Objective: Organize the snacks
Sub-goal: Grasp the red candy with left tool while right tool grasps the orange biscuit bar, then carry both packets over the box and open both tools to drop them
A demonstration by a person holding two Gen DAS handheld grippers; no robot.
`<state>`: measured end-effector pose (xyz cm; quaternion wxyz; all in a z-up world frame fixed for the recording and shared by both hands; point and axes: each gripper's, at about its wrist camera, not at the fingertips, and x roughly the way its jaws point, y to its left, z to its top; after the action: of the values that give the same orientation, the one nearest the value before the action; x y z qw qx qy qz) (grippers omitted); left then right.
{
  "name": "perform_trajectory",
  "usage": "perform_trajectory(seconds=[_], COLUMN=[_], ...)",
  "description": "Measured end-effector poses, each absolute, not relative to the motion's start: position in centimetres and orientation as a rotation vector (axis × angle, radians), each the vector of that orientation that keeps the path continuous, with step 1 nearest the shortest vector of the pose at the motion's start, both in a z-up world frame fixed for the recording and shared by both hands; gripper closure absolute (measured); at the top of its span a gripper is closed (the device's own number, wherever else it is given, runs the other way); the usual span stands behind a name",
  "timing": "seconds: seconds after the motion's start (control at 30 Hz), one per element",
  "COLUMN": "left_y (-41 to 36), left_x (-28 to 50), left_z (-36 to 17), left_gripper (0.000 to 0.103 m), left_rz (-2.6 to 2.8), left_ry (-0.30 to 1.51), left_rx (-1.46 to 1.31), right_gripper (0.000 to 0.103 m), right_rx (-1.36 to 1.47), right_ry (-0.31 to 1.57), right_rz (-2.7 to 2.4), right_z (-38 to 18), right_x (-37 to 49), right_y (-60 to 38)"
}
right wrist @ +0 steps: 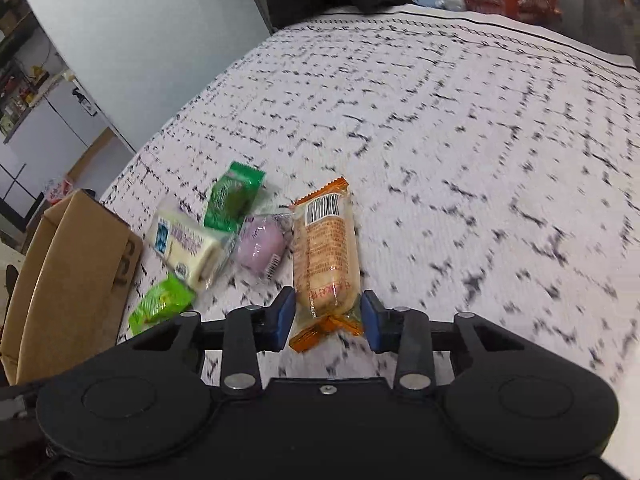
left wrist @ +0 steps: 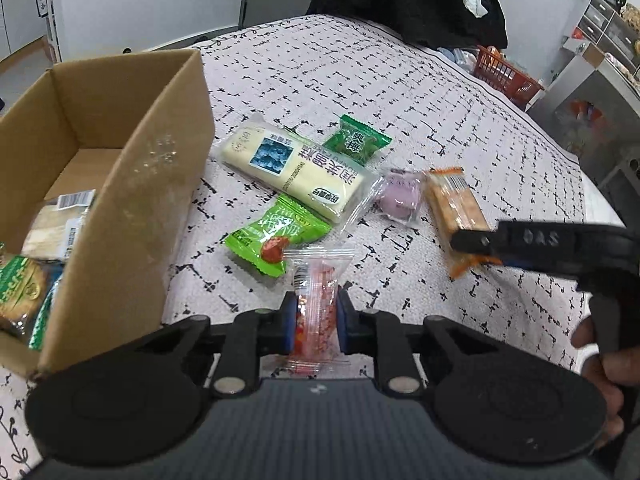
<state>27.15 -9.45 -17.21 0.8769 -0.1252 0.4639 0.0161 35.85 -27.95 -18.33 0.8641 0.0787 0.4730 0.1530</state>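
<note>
My left gripper [left wrist: 316,314] is shut on a clear-wrapped red snack [left wrist: 320,280], which stands up between the blue pads just right of the open cardboard box [left wrist: 132,184]. The box holds several packets [left wrist: 52,224]. My right gripper [right wrist: 327,314] is shut on the near end of an orange-wrapped biscuit packet [right wrist: 324,248]. The left wrist view shows the same gripper [left wrist: 476,246] at that packet [left wrist: 456,204]. On the patterned bedspread [left wrist: 360,72] lie a cream cake bar [left wrist: 296,168], two green packets [left wrist: 356,140] [left wrist: 272,236] and a purple round snack [left wrist: 400,196].
The box [right wrist: 72,272] stands at the left edge of the bed. A red basket [left wrist: 504,72] and dark clothing [left wrist: 400,0] sit at the far side. Shelves [left wrist: 600,28] stand at the far right. A hand [left wrist: 608,360] grips the right tool.
</note>
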Motion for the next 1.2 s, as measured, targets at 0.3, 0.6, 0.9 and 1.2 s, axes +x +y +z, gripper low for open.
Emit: perform_trajectory(seconds=[0.3, 0.6, 0.9, 1.2], left_y=[-9.0, -9.5, -10.3, -9.5], left_x=[26.9, 28.0, 28.1, 27.3], left_z=[-16.9, -18.7, -19.2, -17.1], left_gripper=[0.084, 0.081, 0.080, 0.085], left_rz=[0.050, 0.068, 0.073, 0.048], left_ry=[0.960, 1.009, 1.005, 0.958], left_rx=[-0.272, -0.262, -0.203, -0.269], right_gripper=[0.044, 0.044, 0.061, 0.069], right_rx=[0.064, -0.060, -0.156, -0.155], right_ry=[0.915, 0.899, 0.877, 0.849], right_rz=[0.293, 0.285, 0.261, 0.253], right_z=[-17.7, -19.0, -19.4, -16.8], right_x=[34.4, 35.1, 34.8, 33.8], right_y=[-26.4, -24.4, -23.6, -24.4])
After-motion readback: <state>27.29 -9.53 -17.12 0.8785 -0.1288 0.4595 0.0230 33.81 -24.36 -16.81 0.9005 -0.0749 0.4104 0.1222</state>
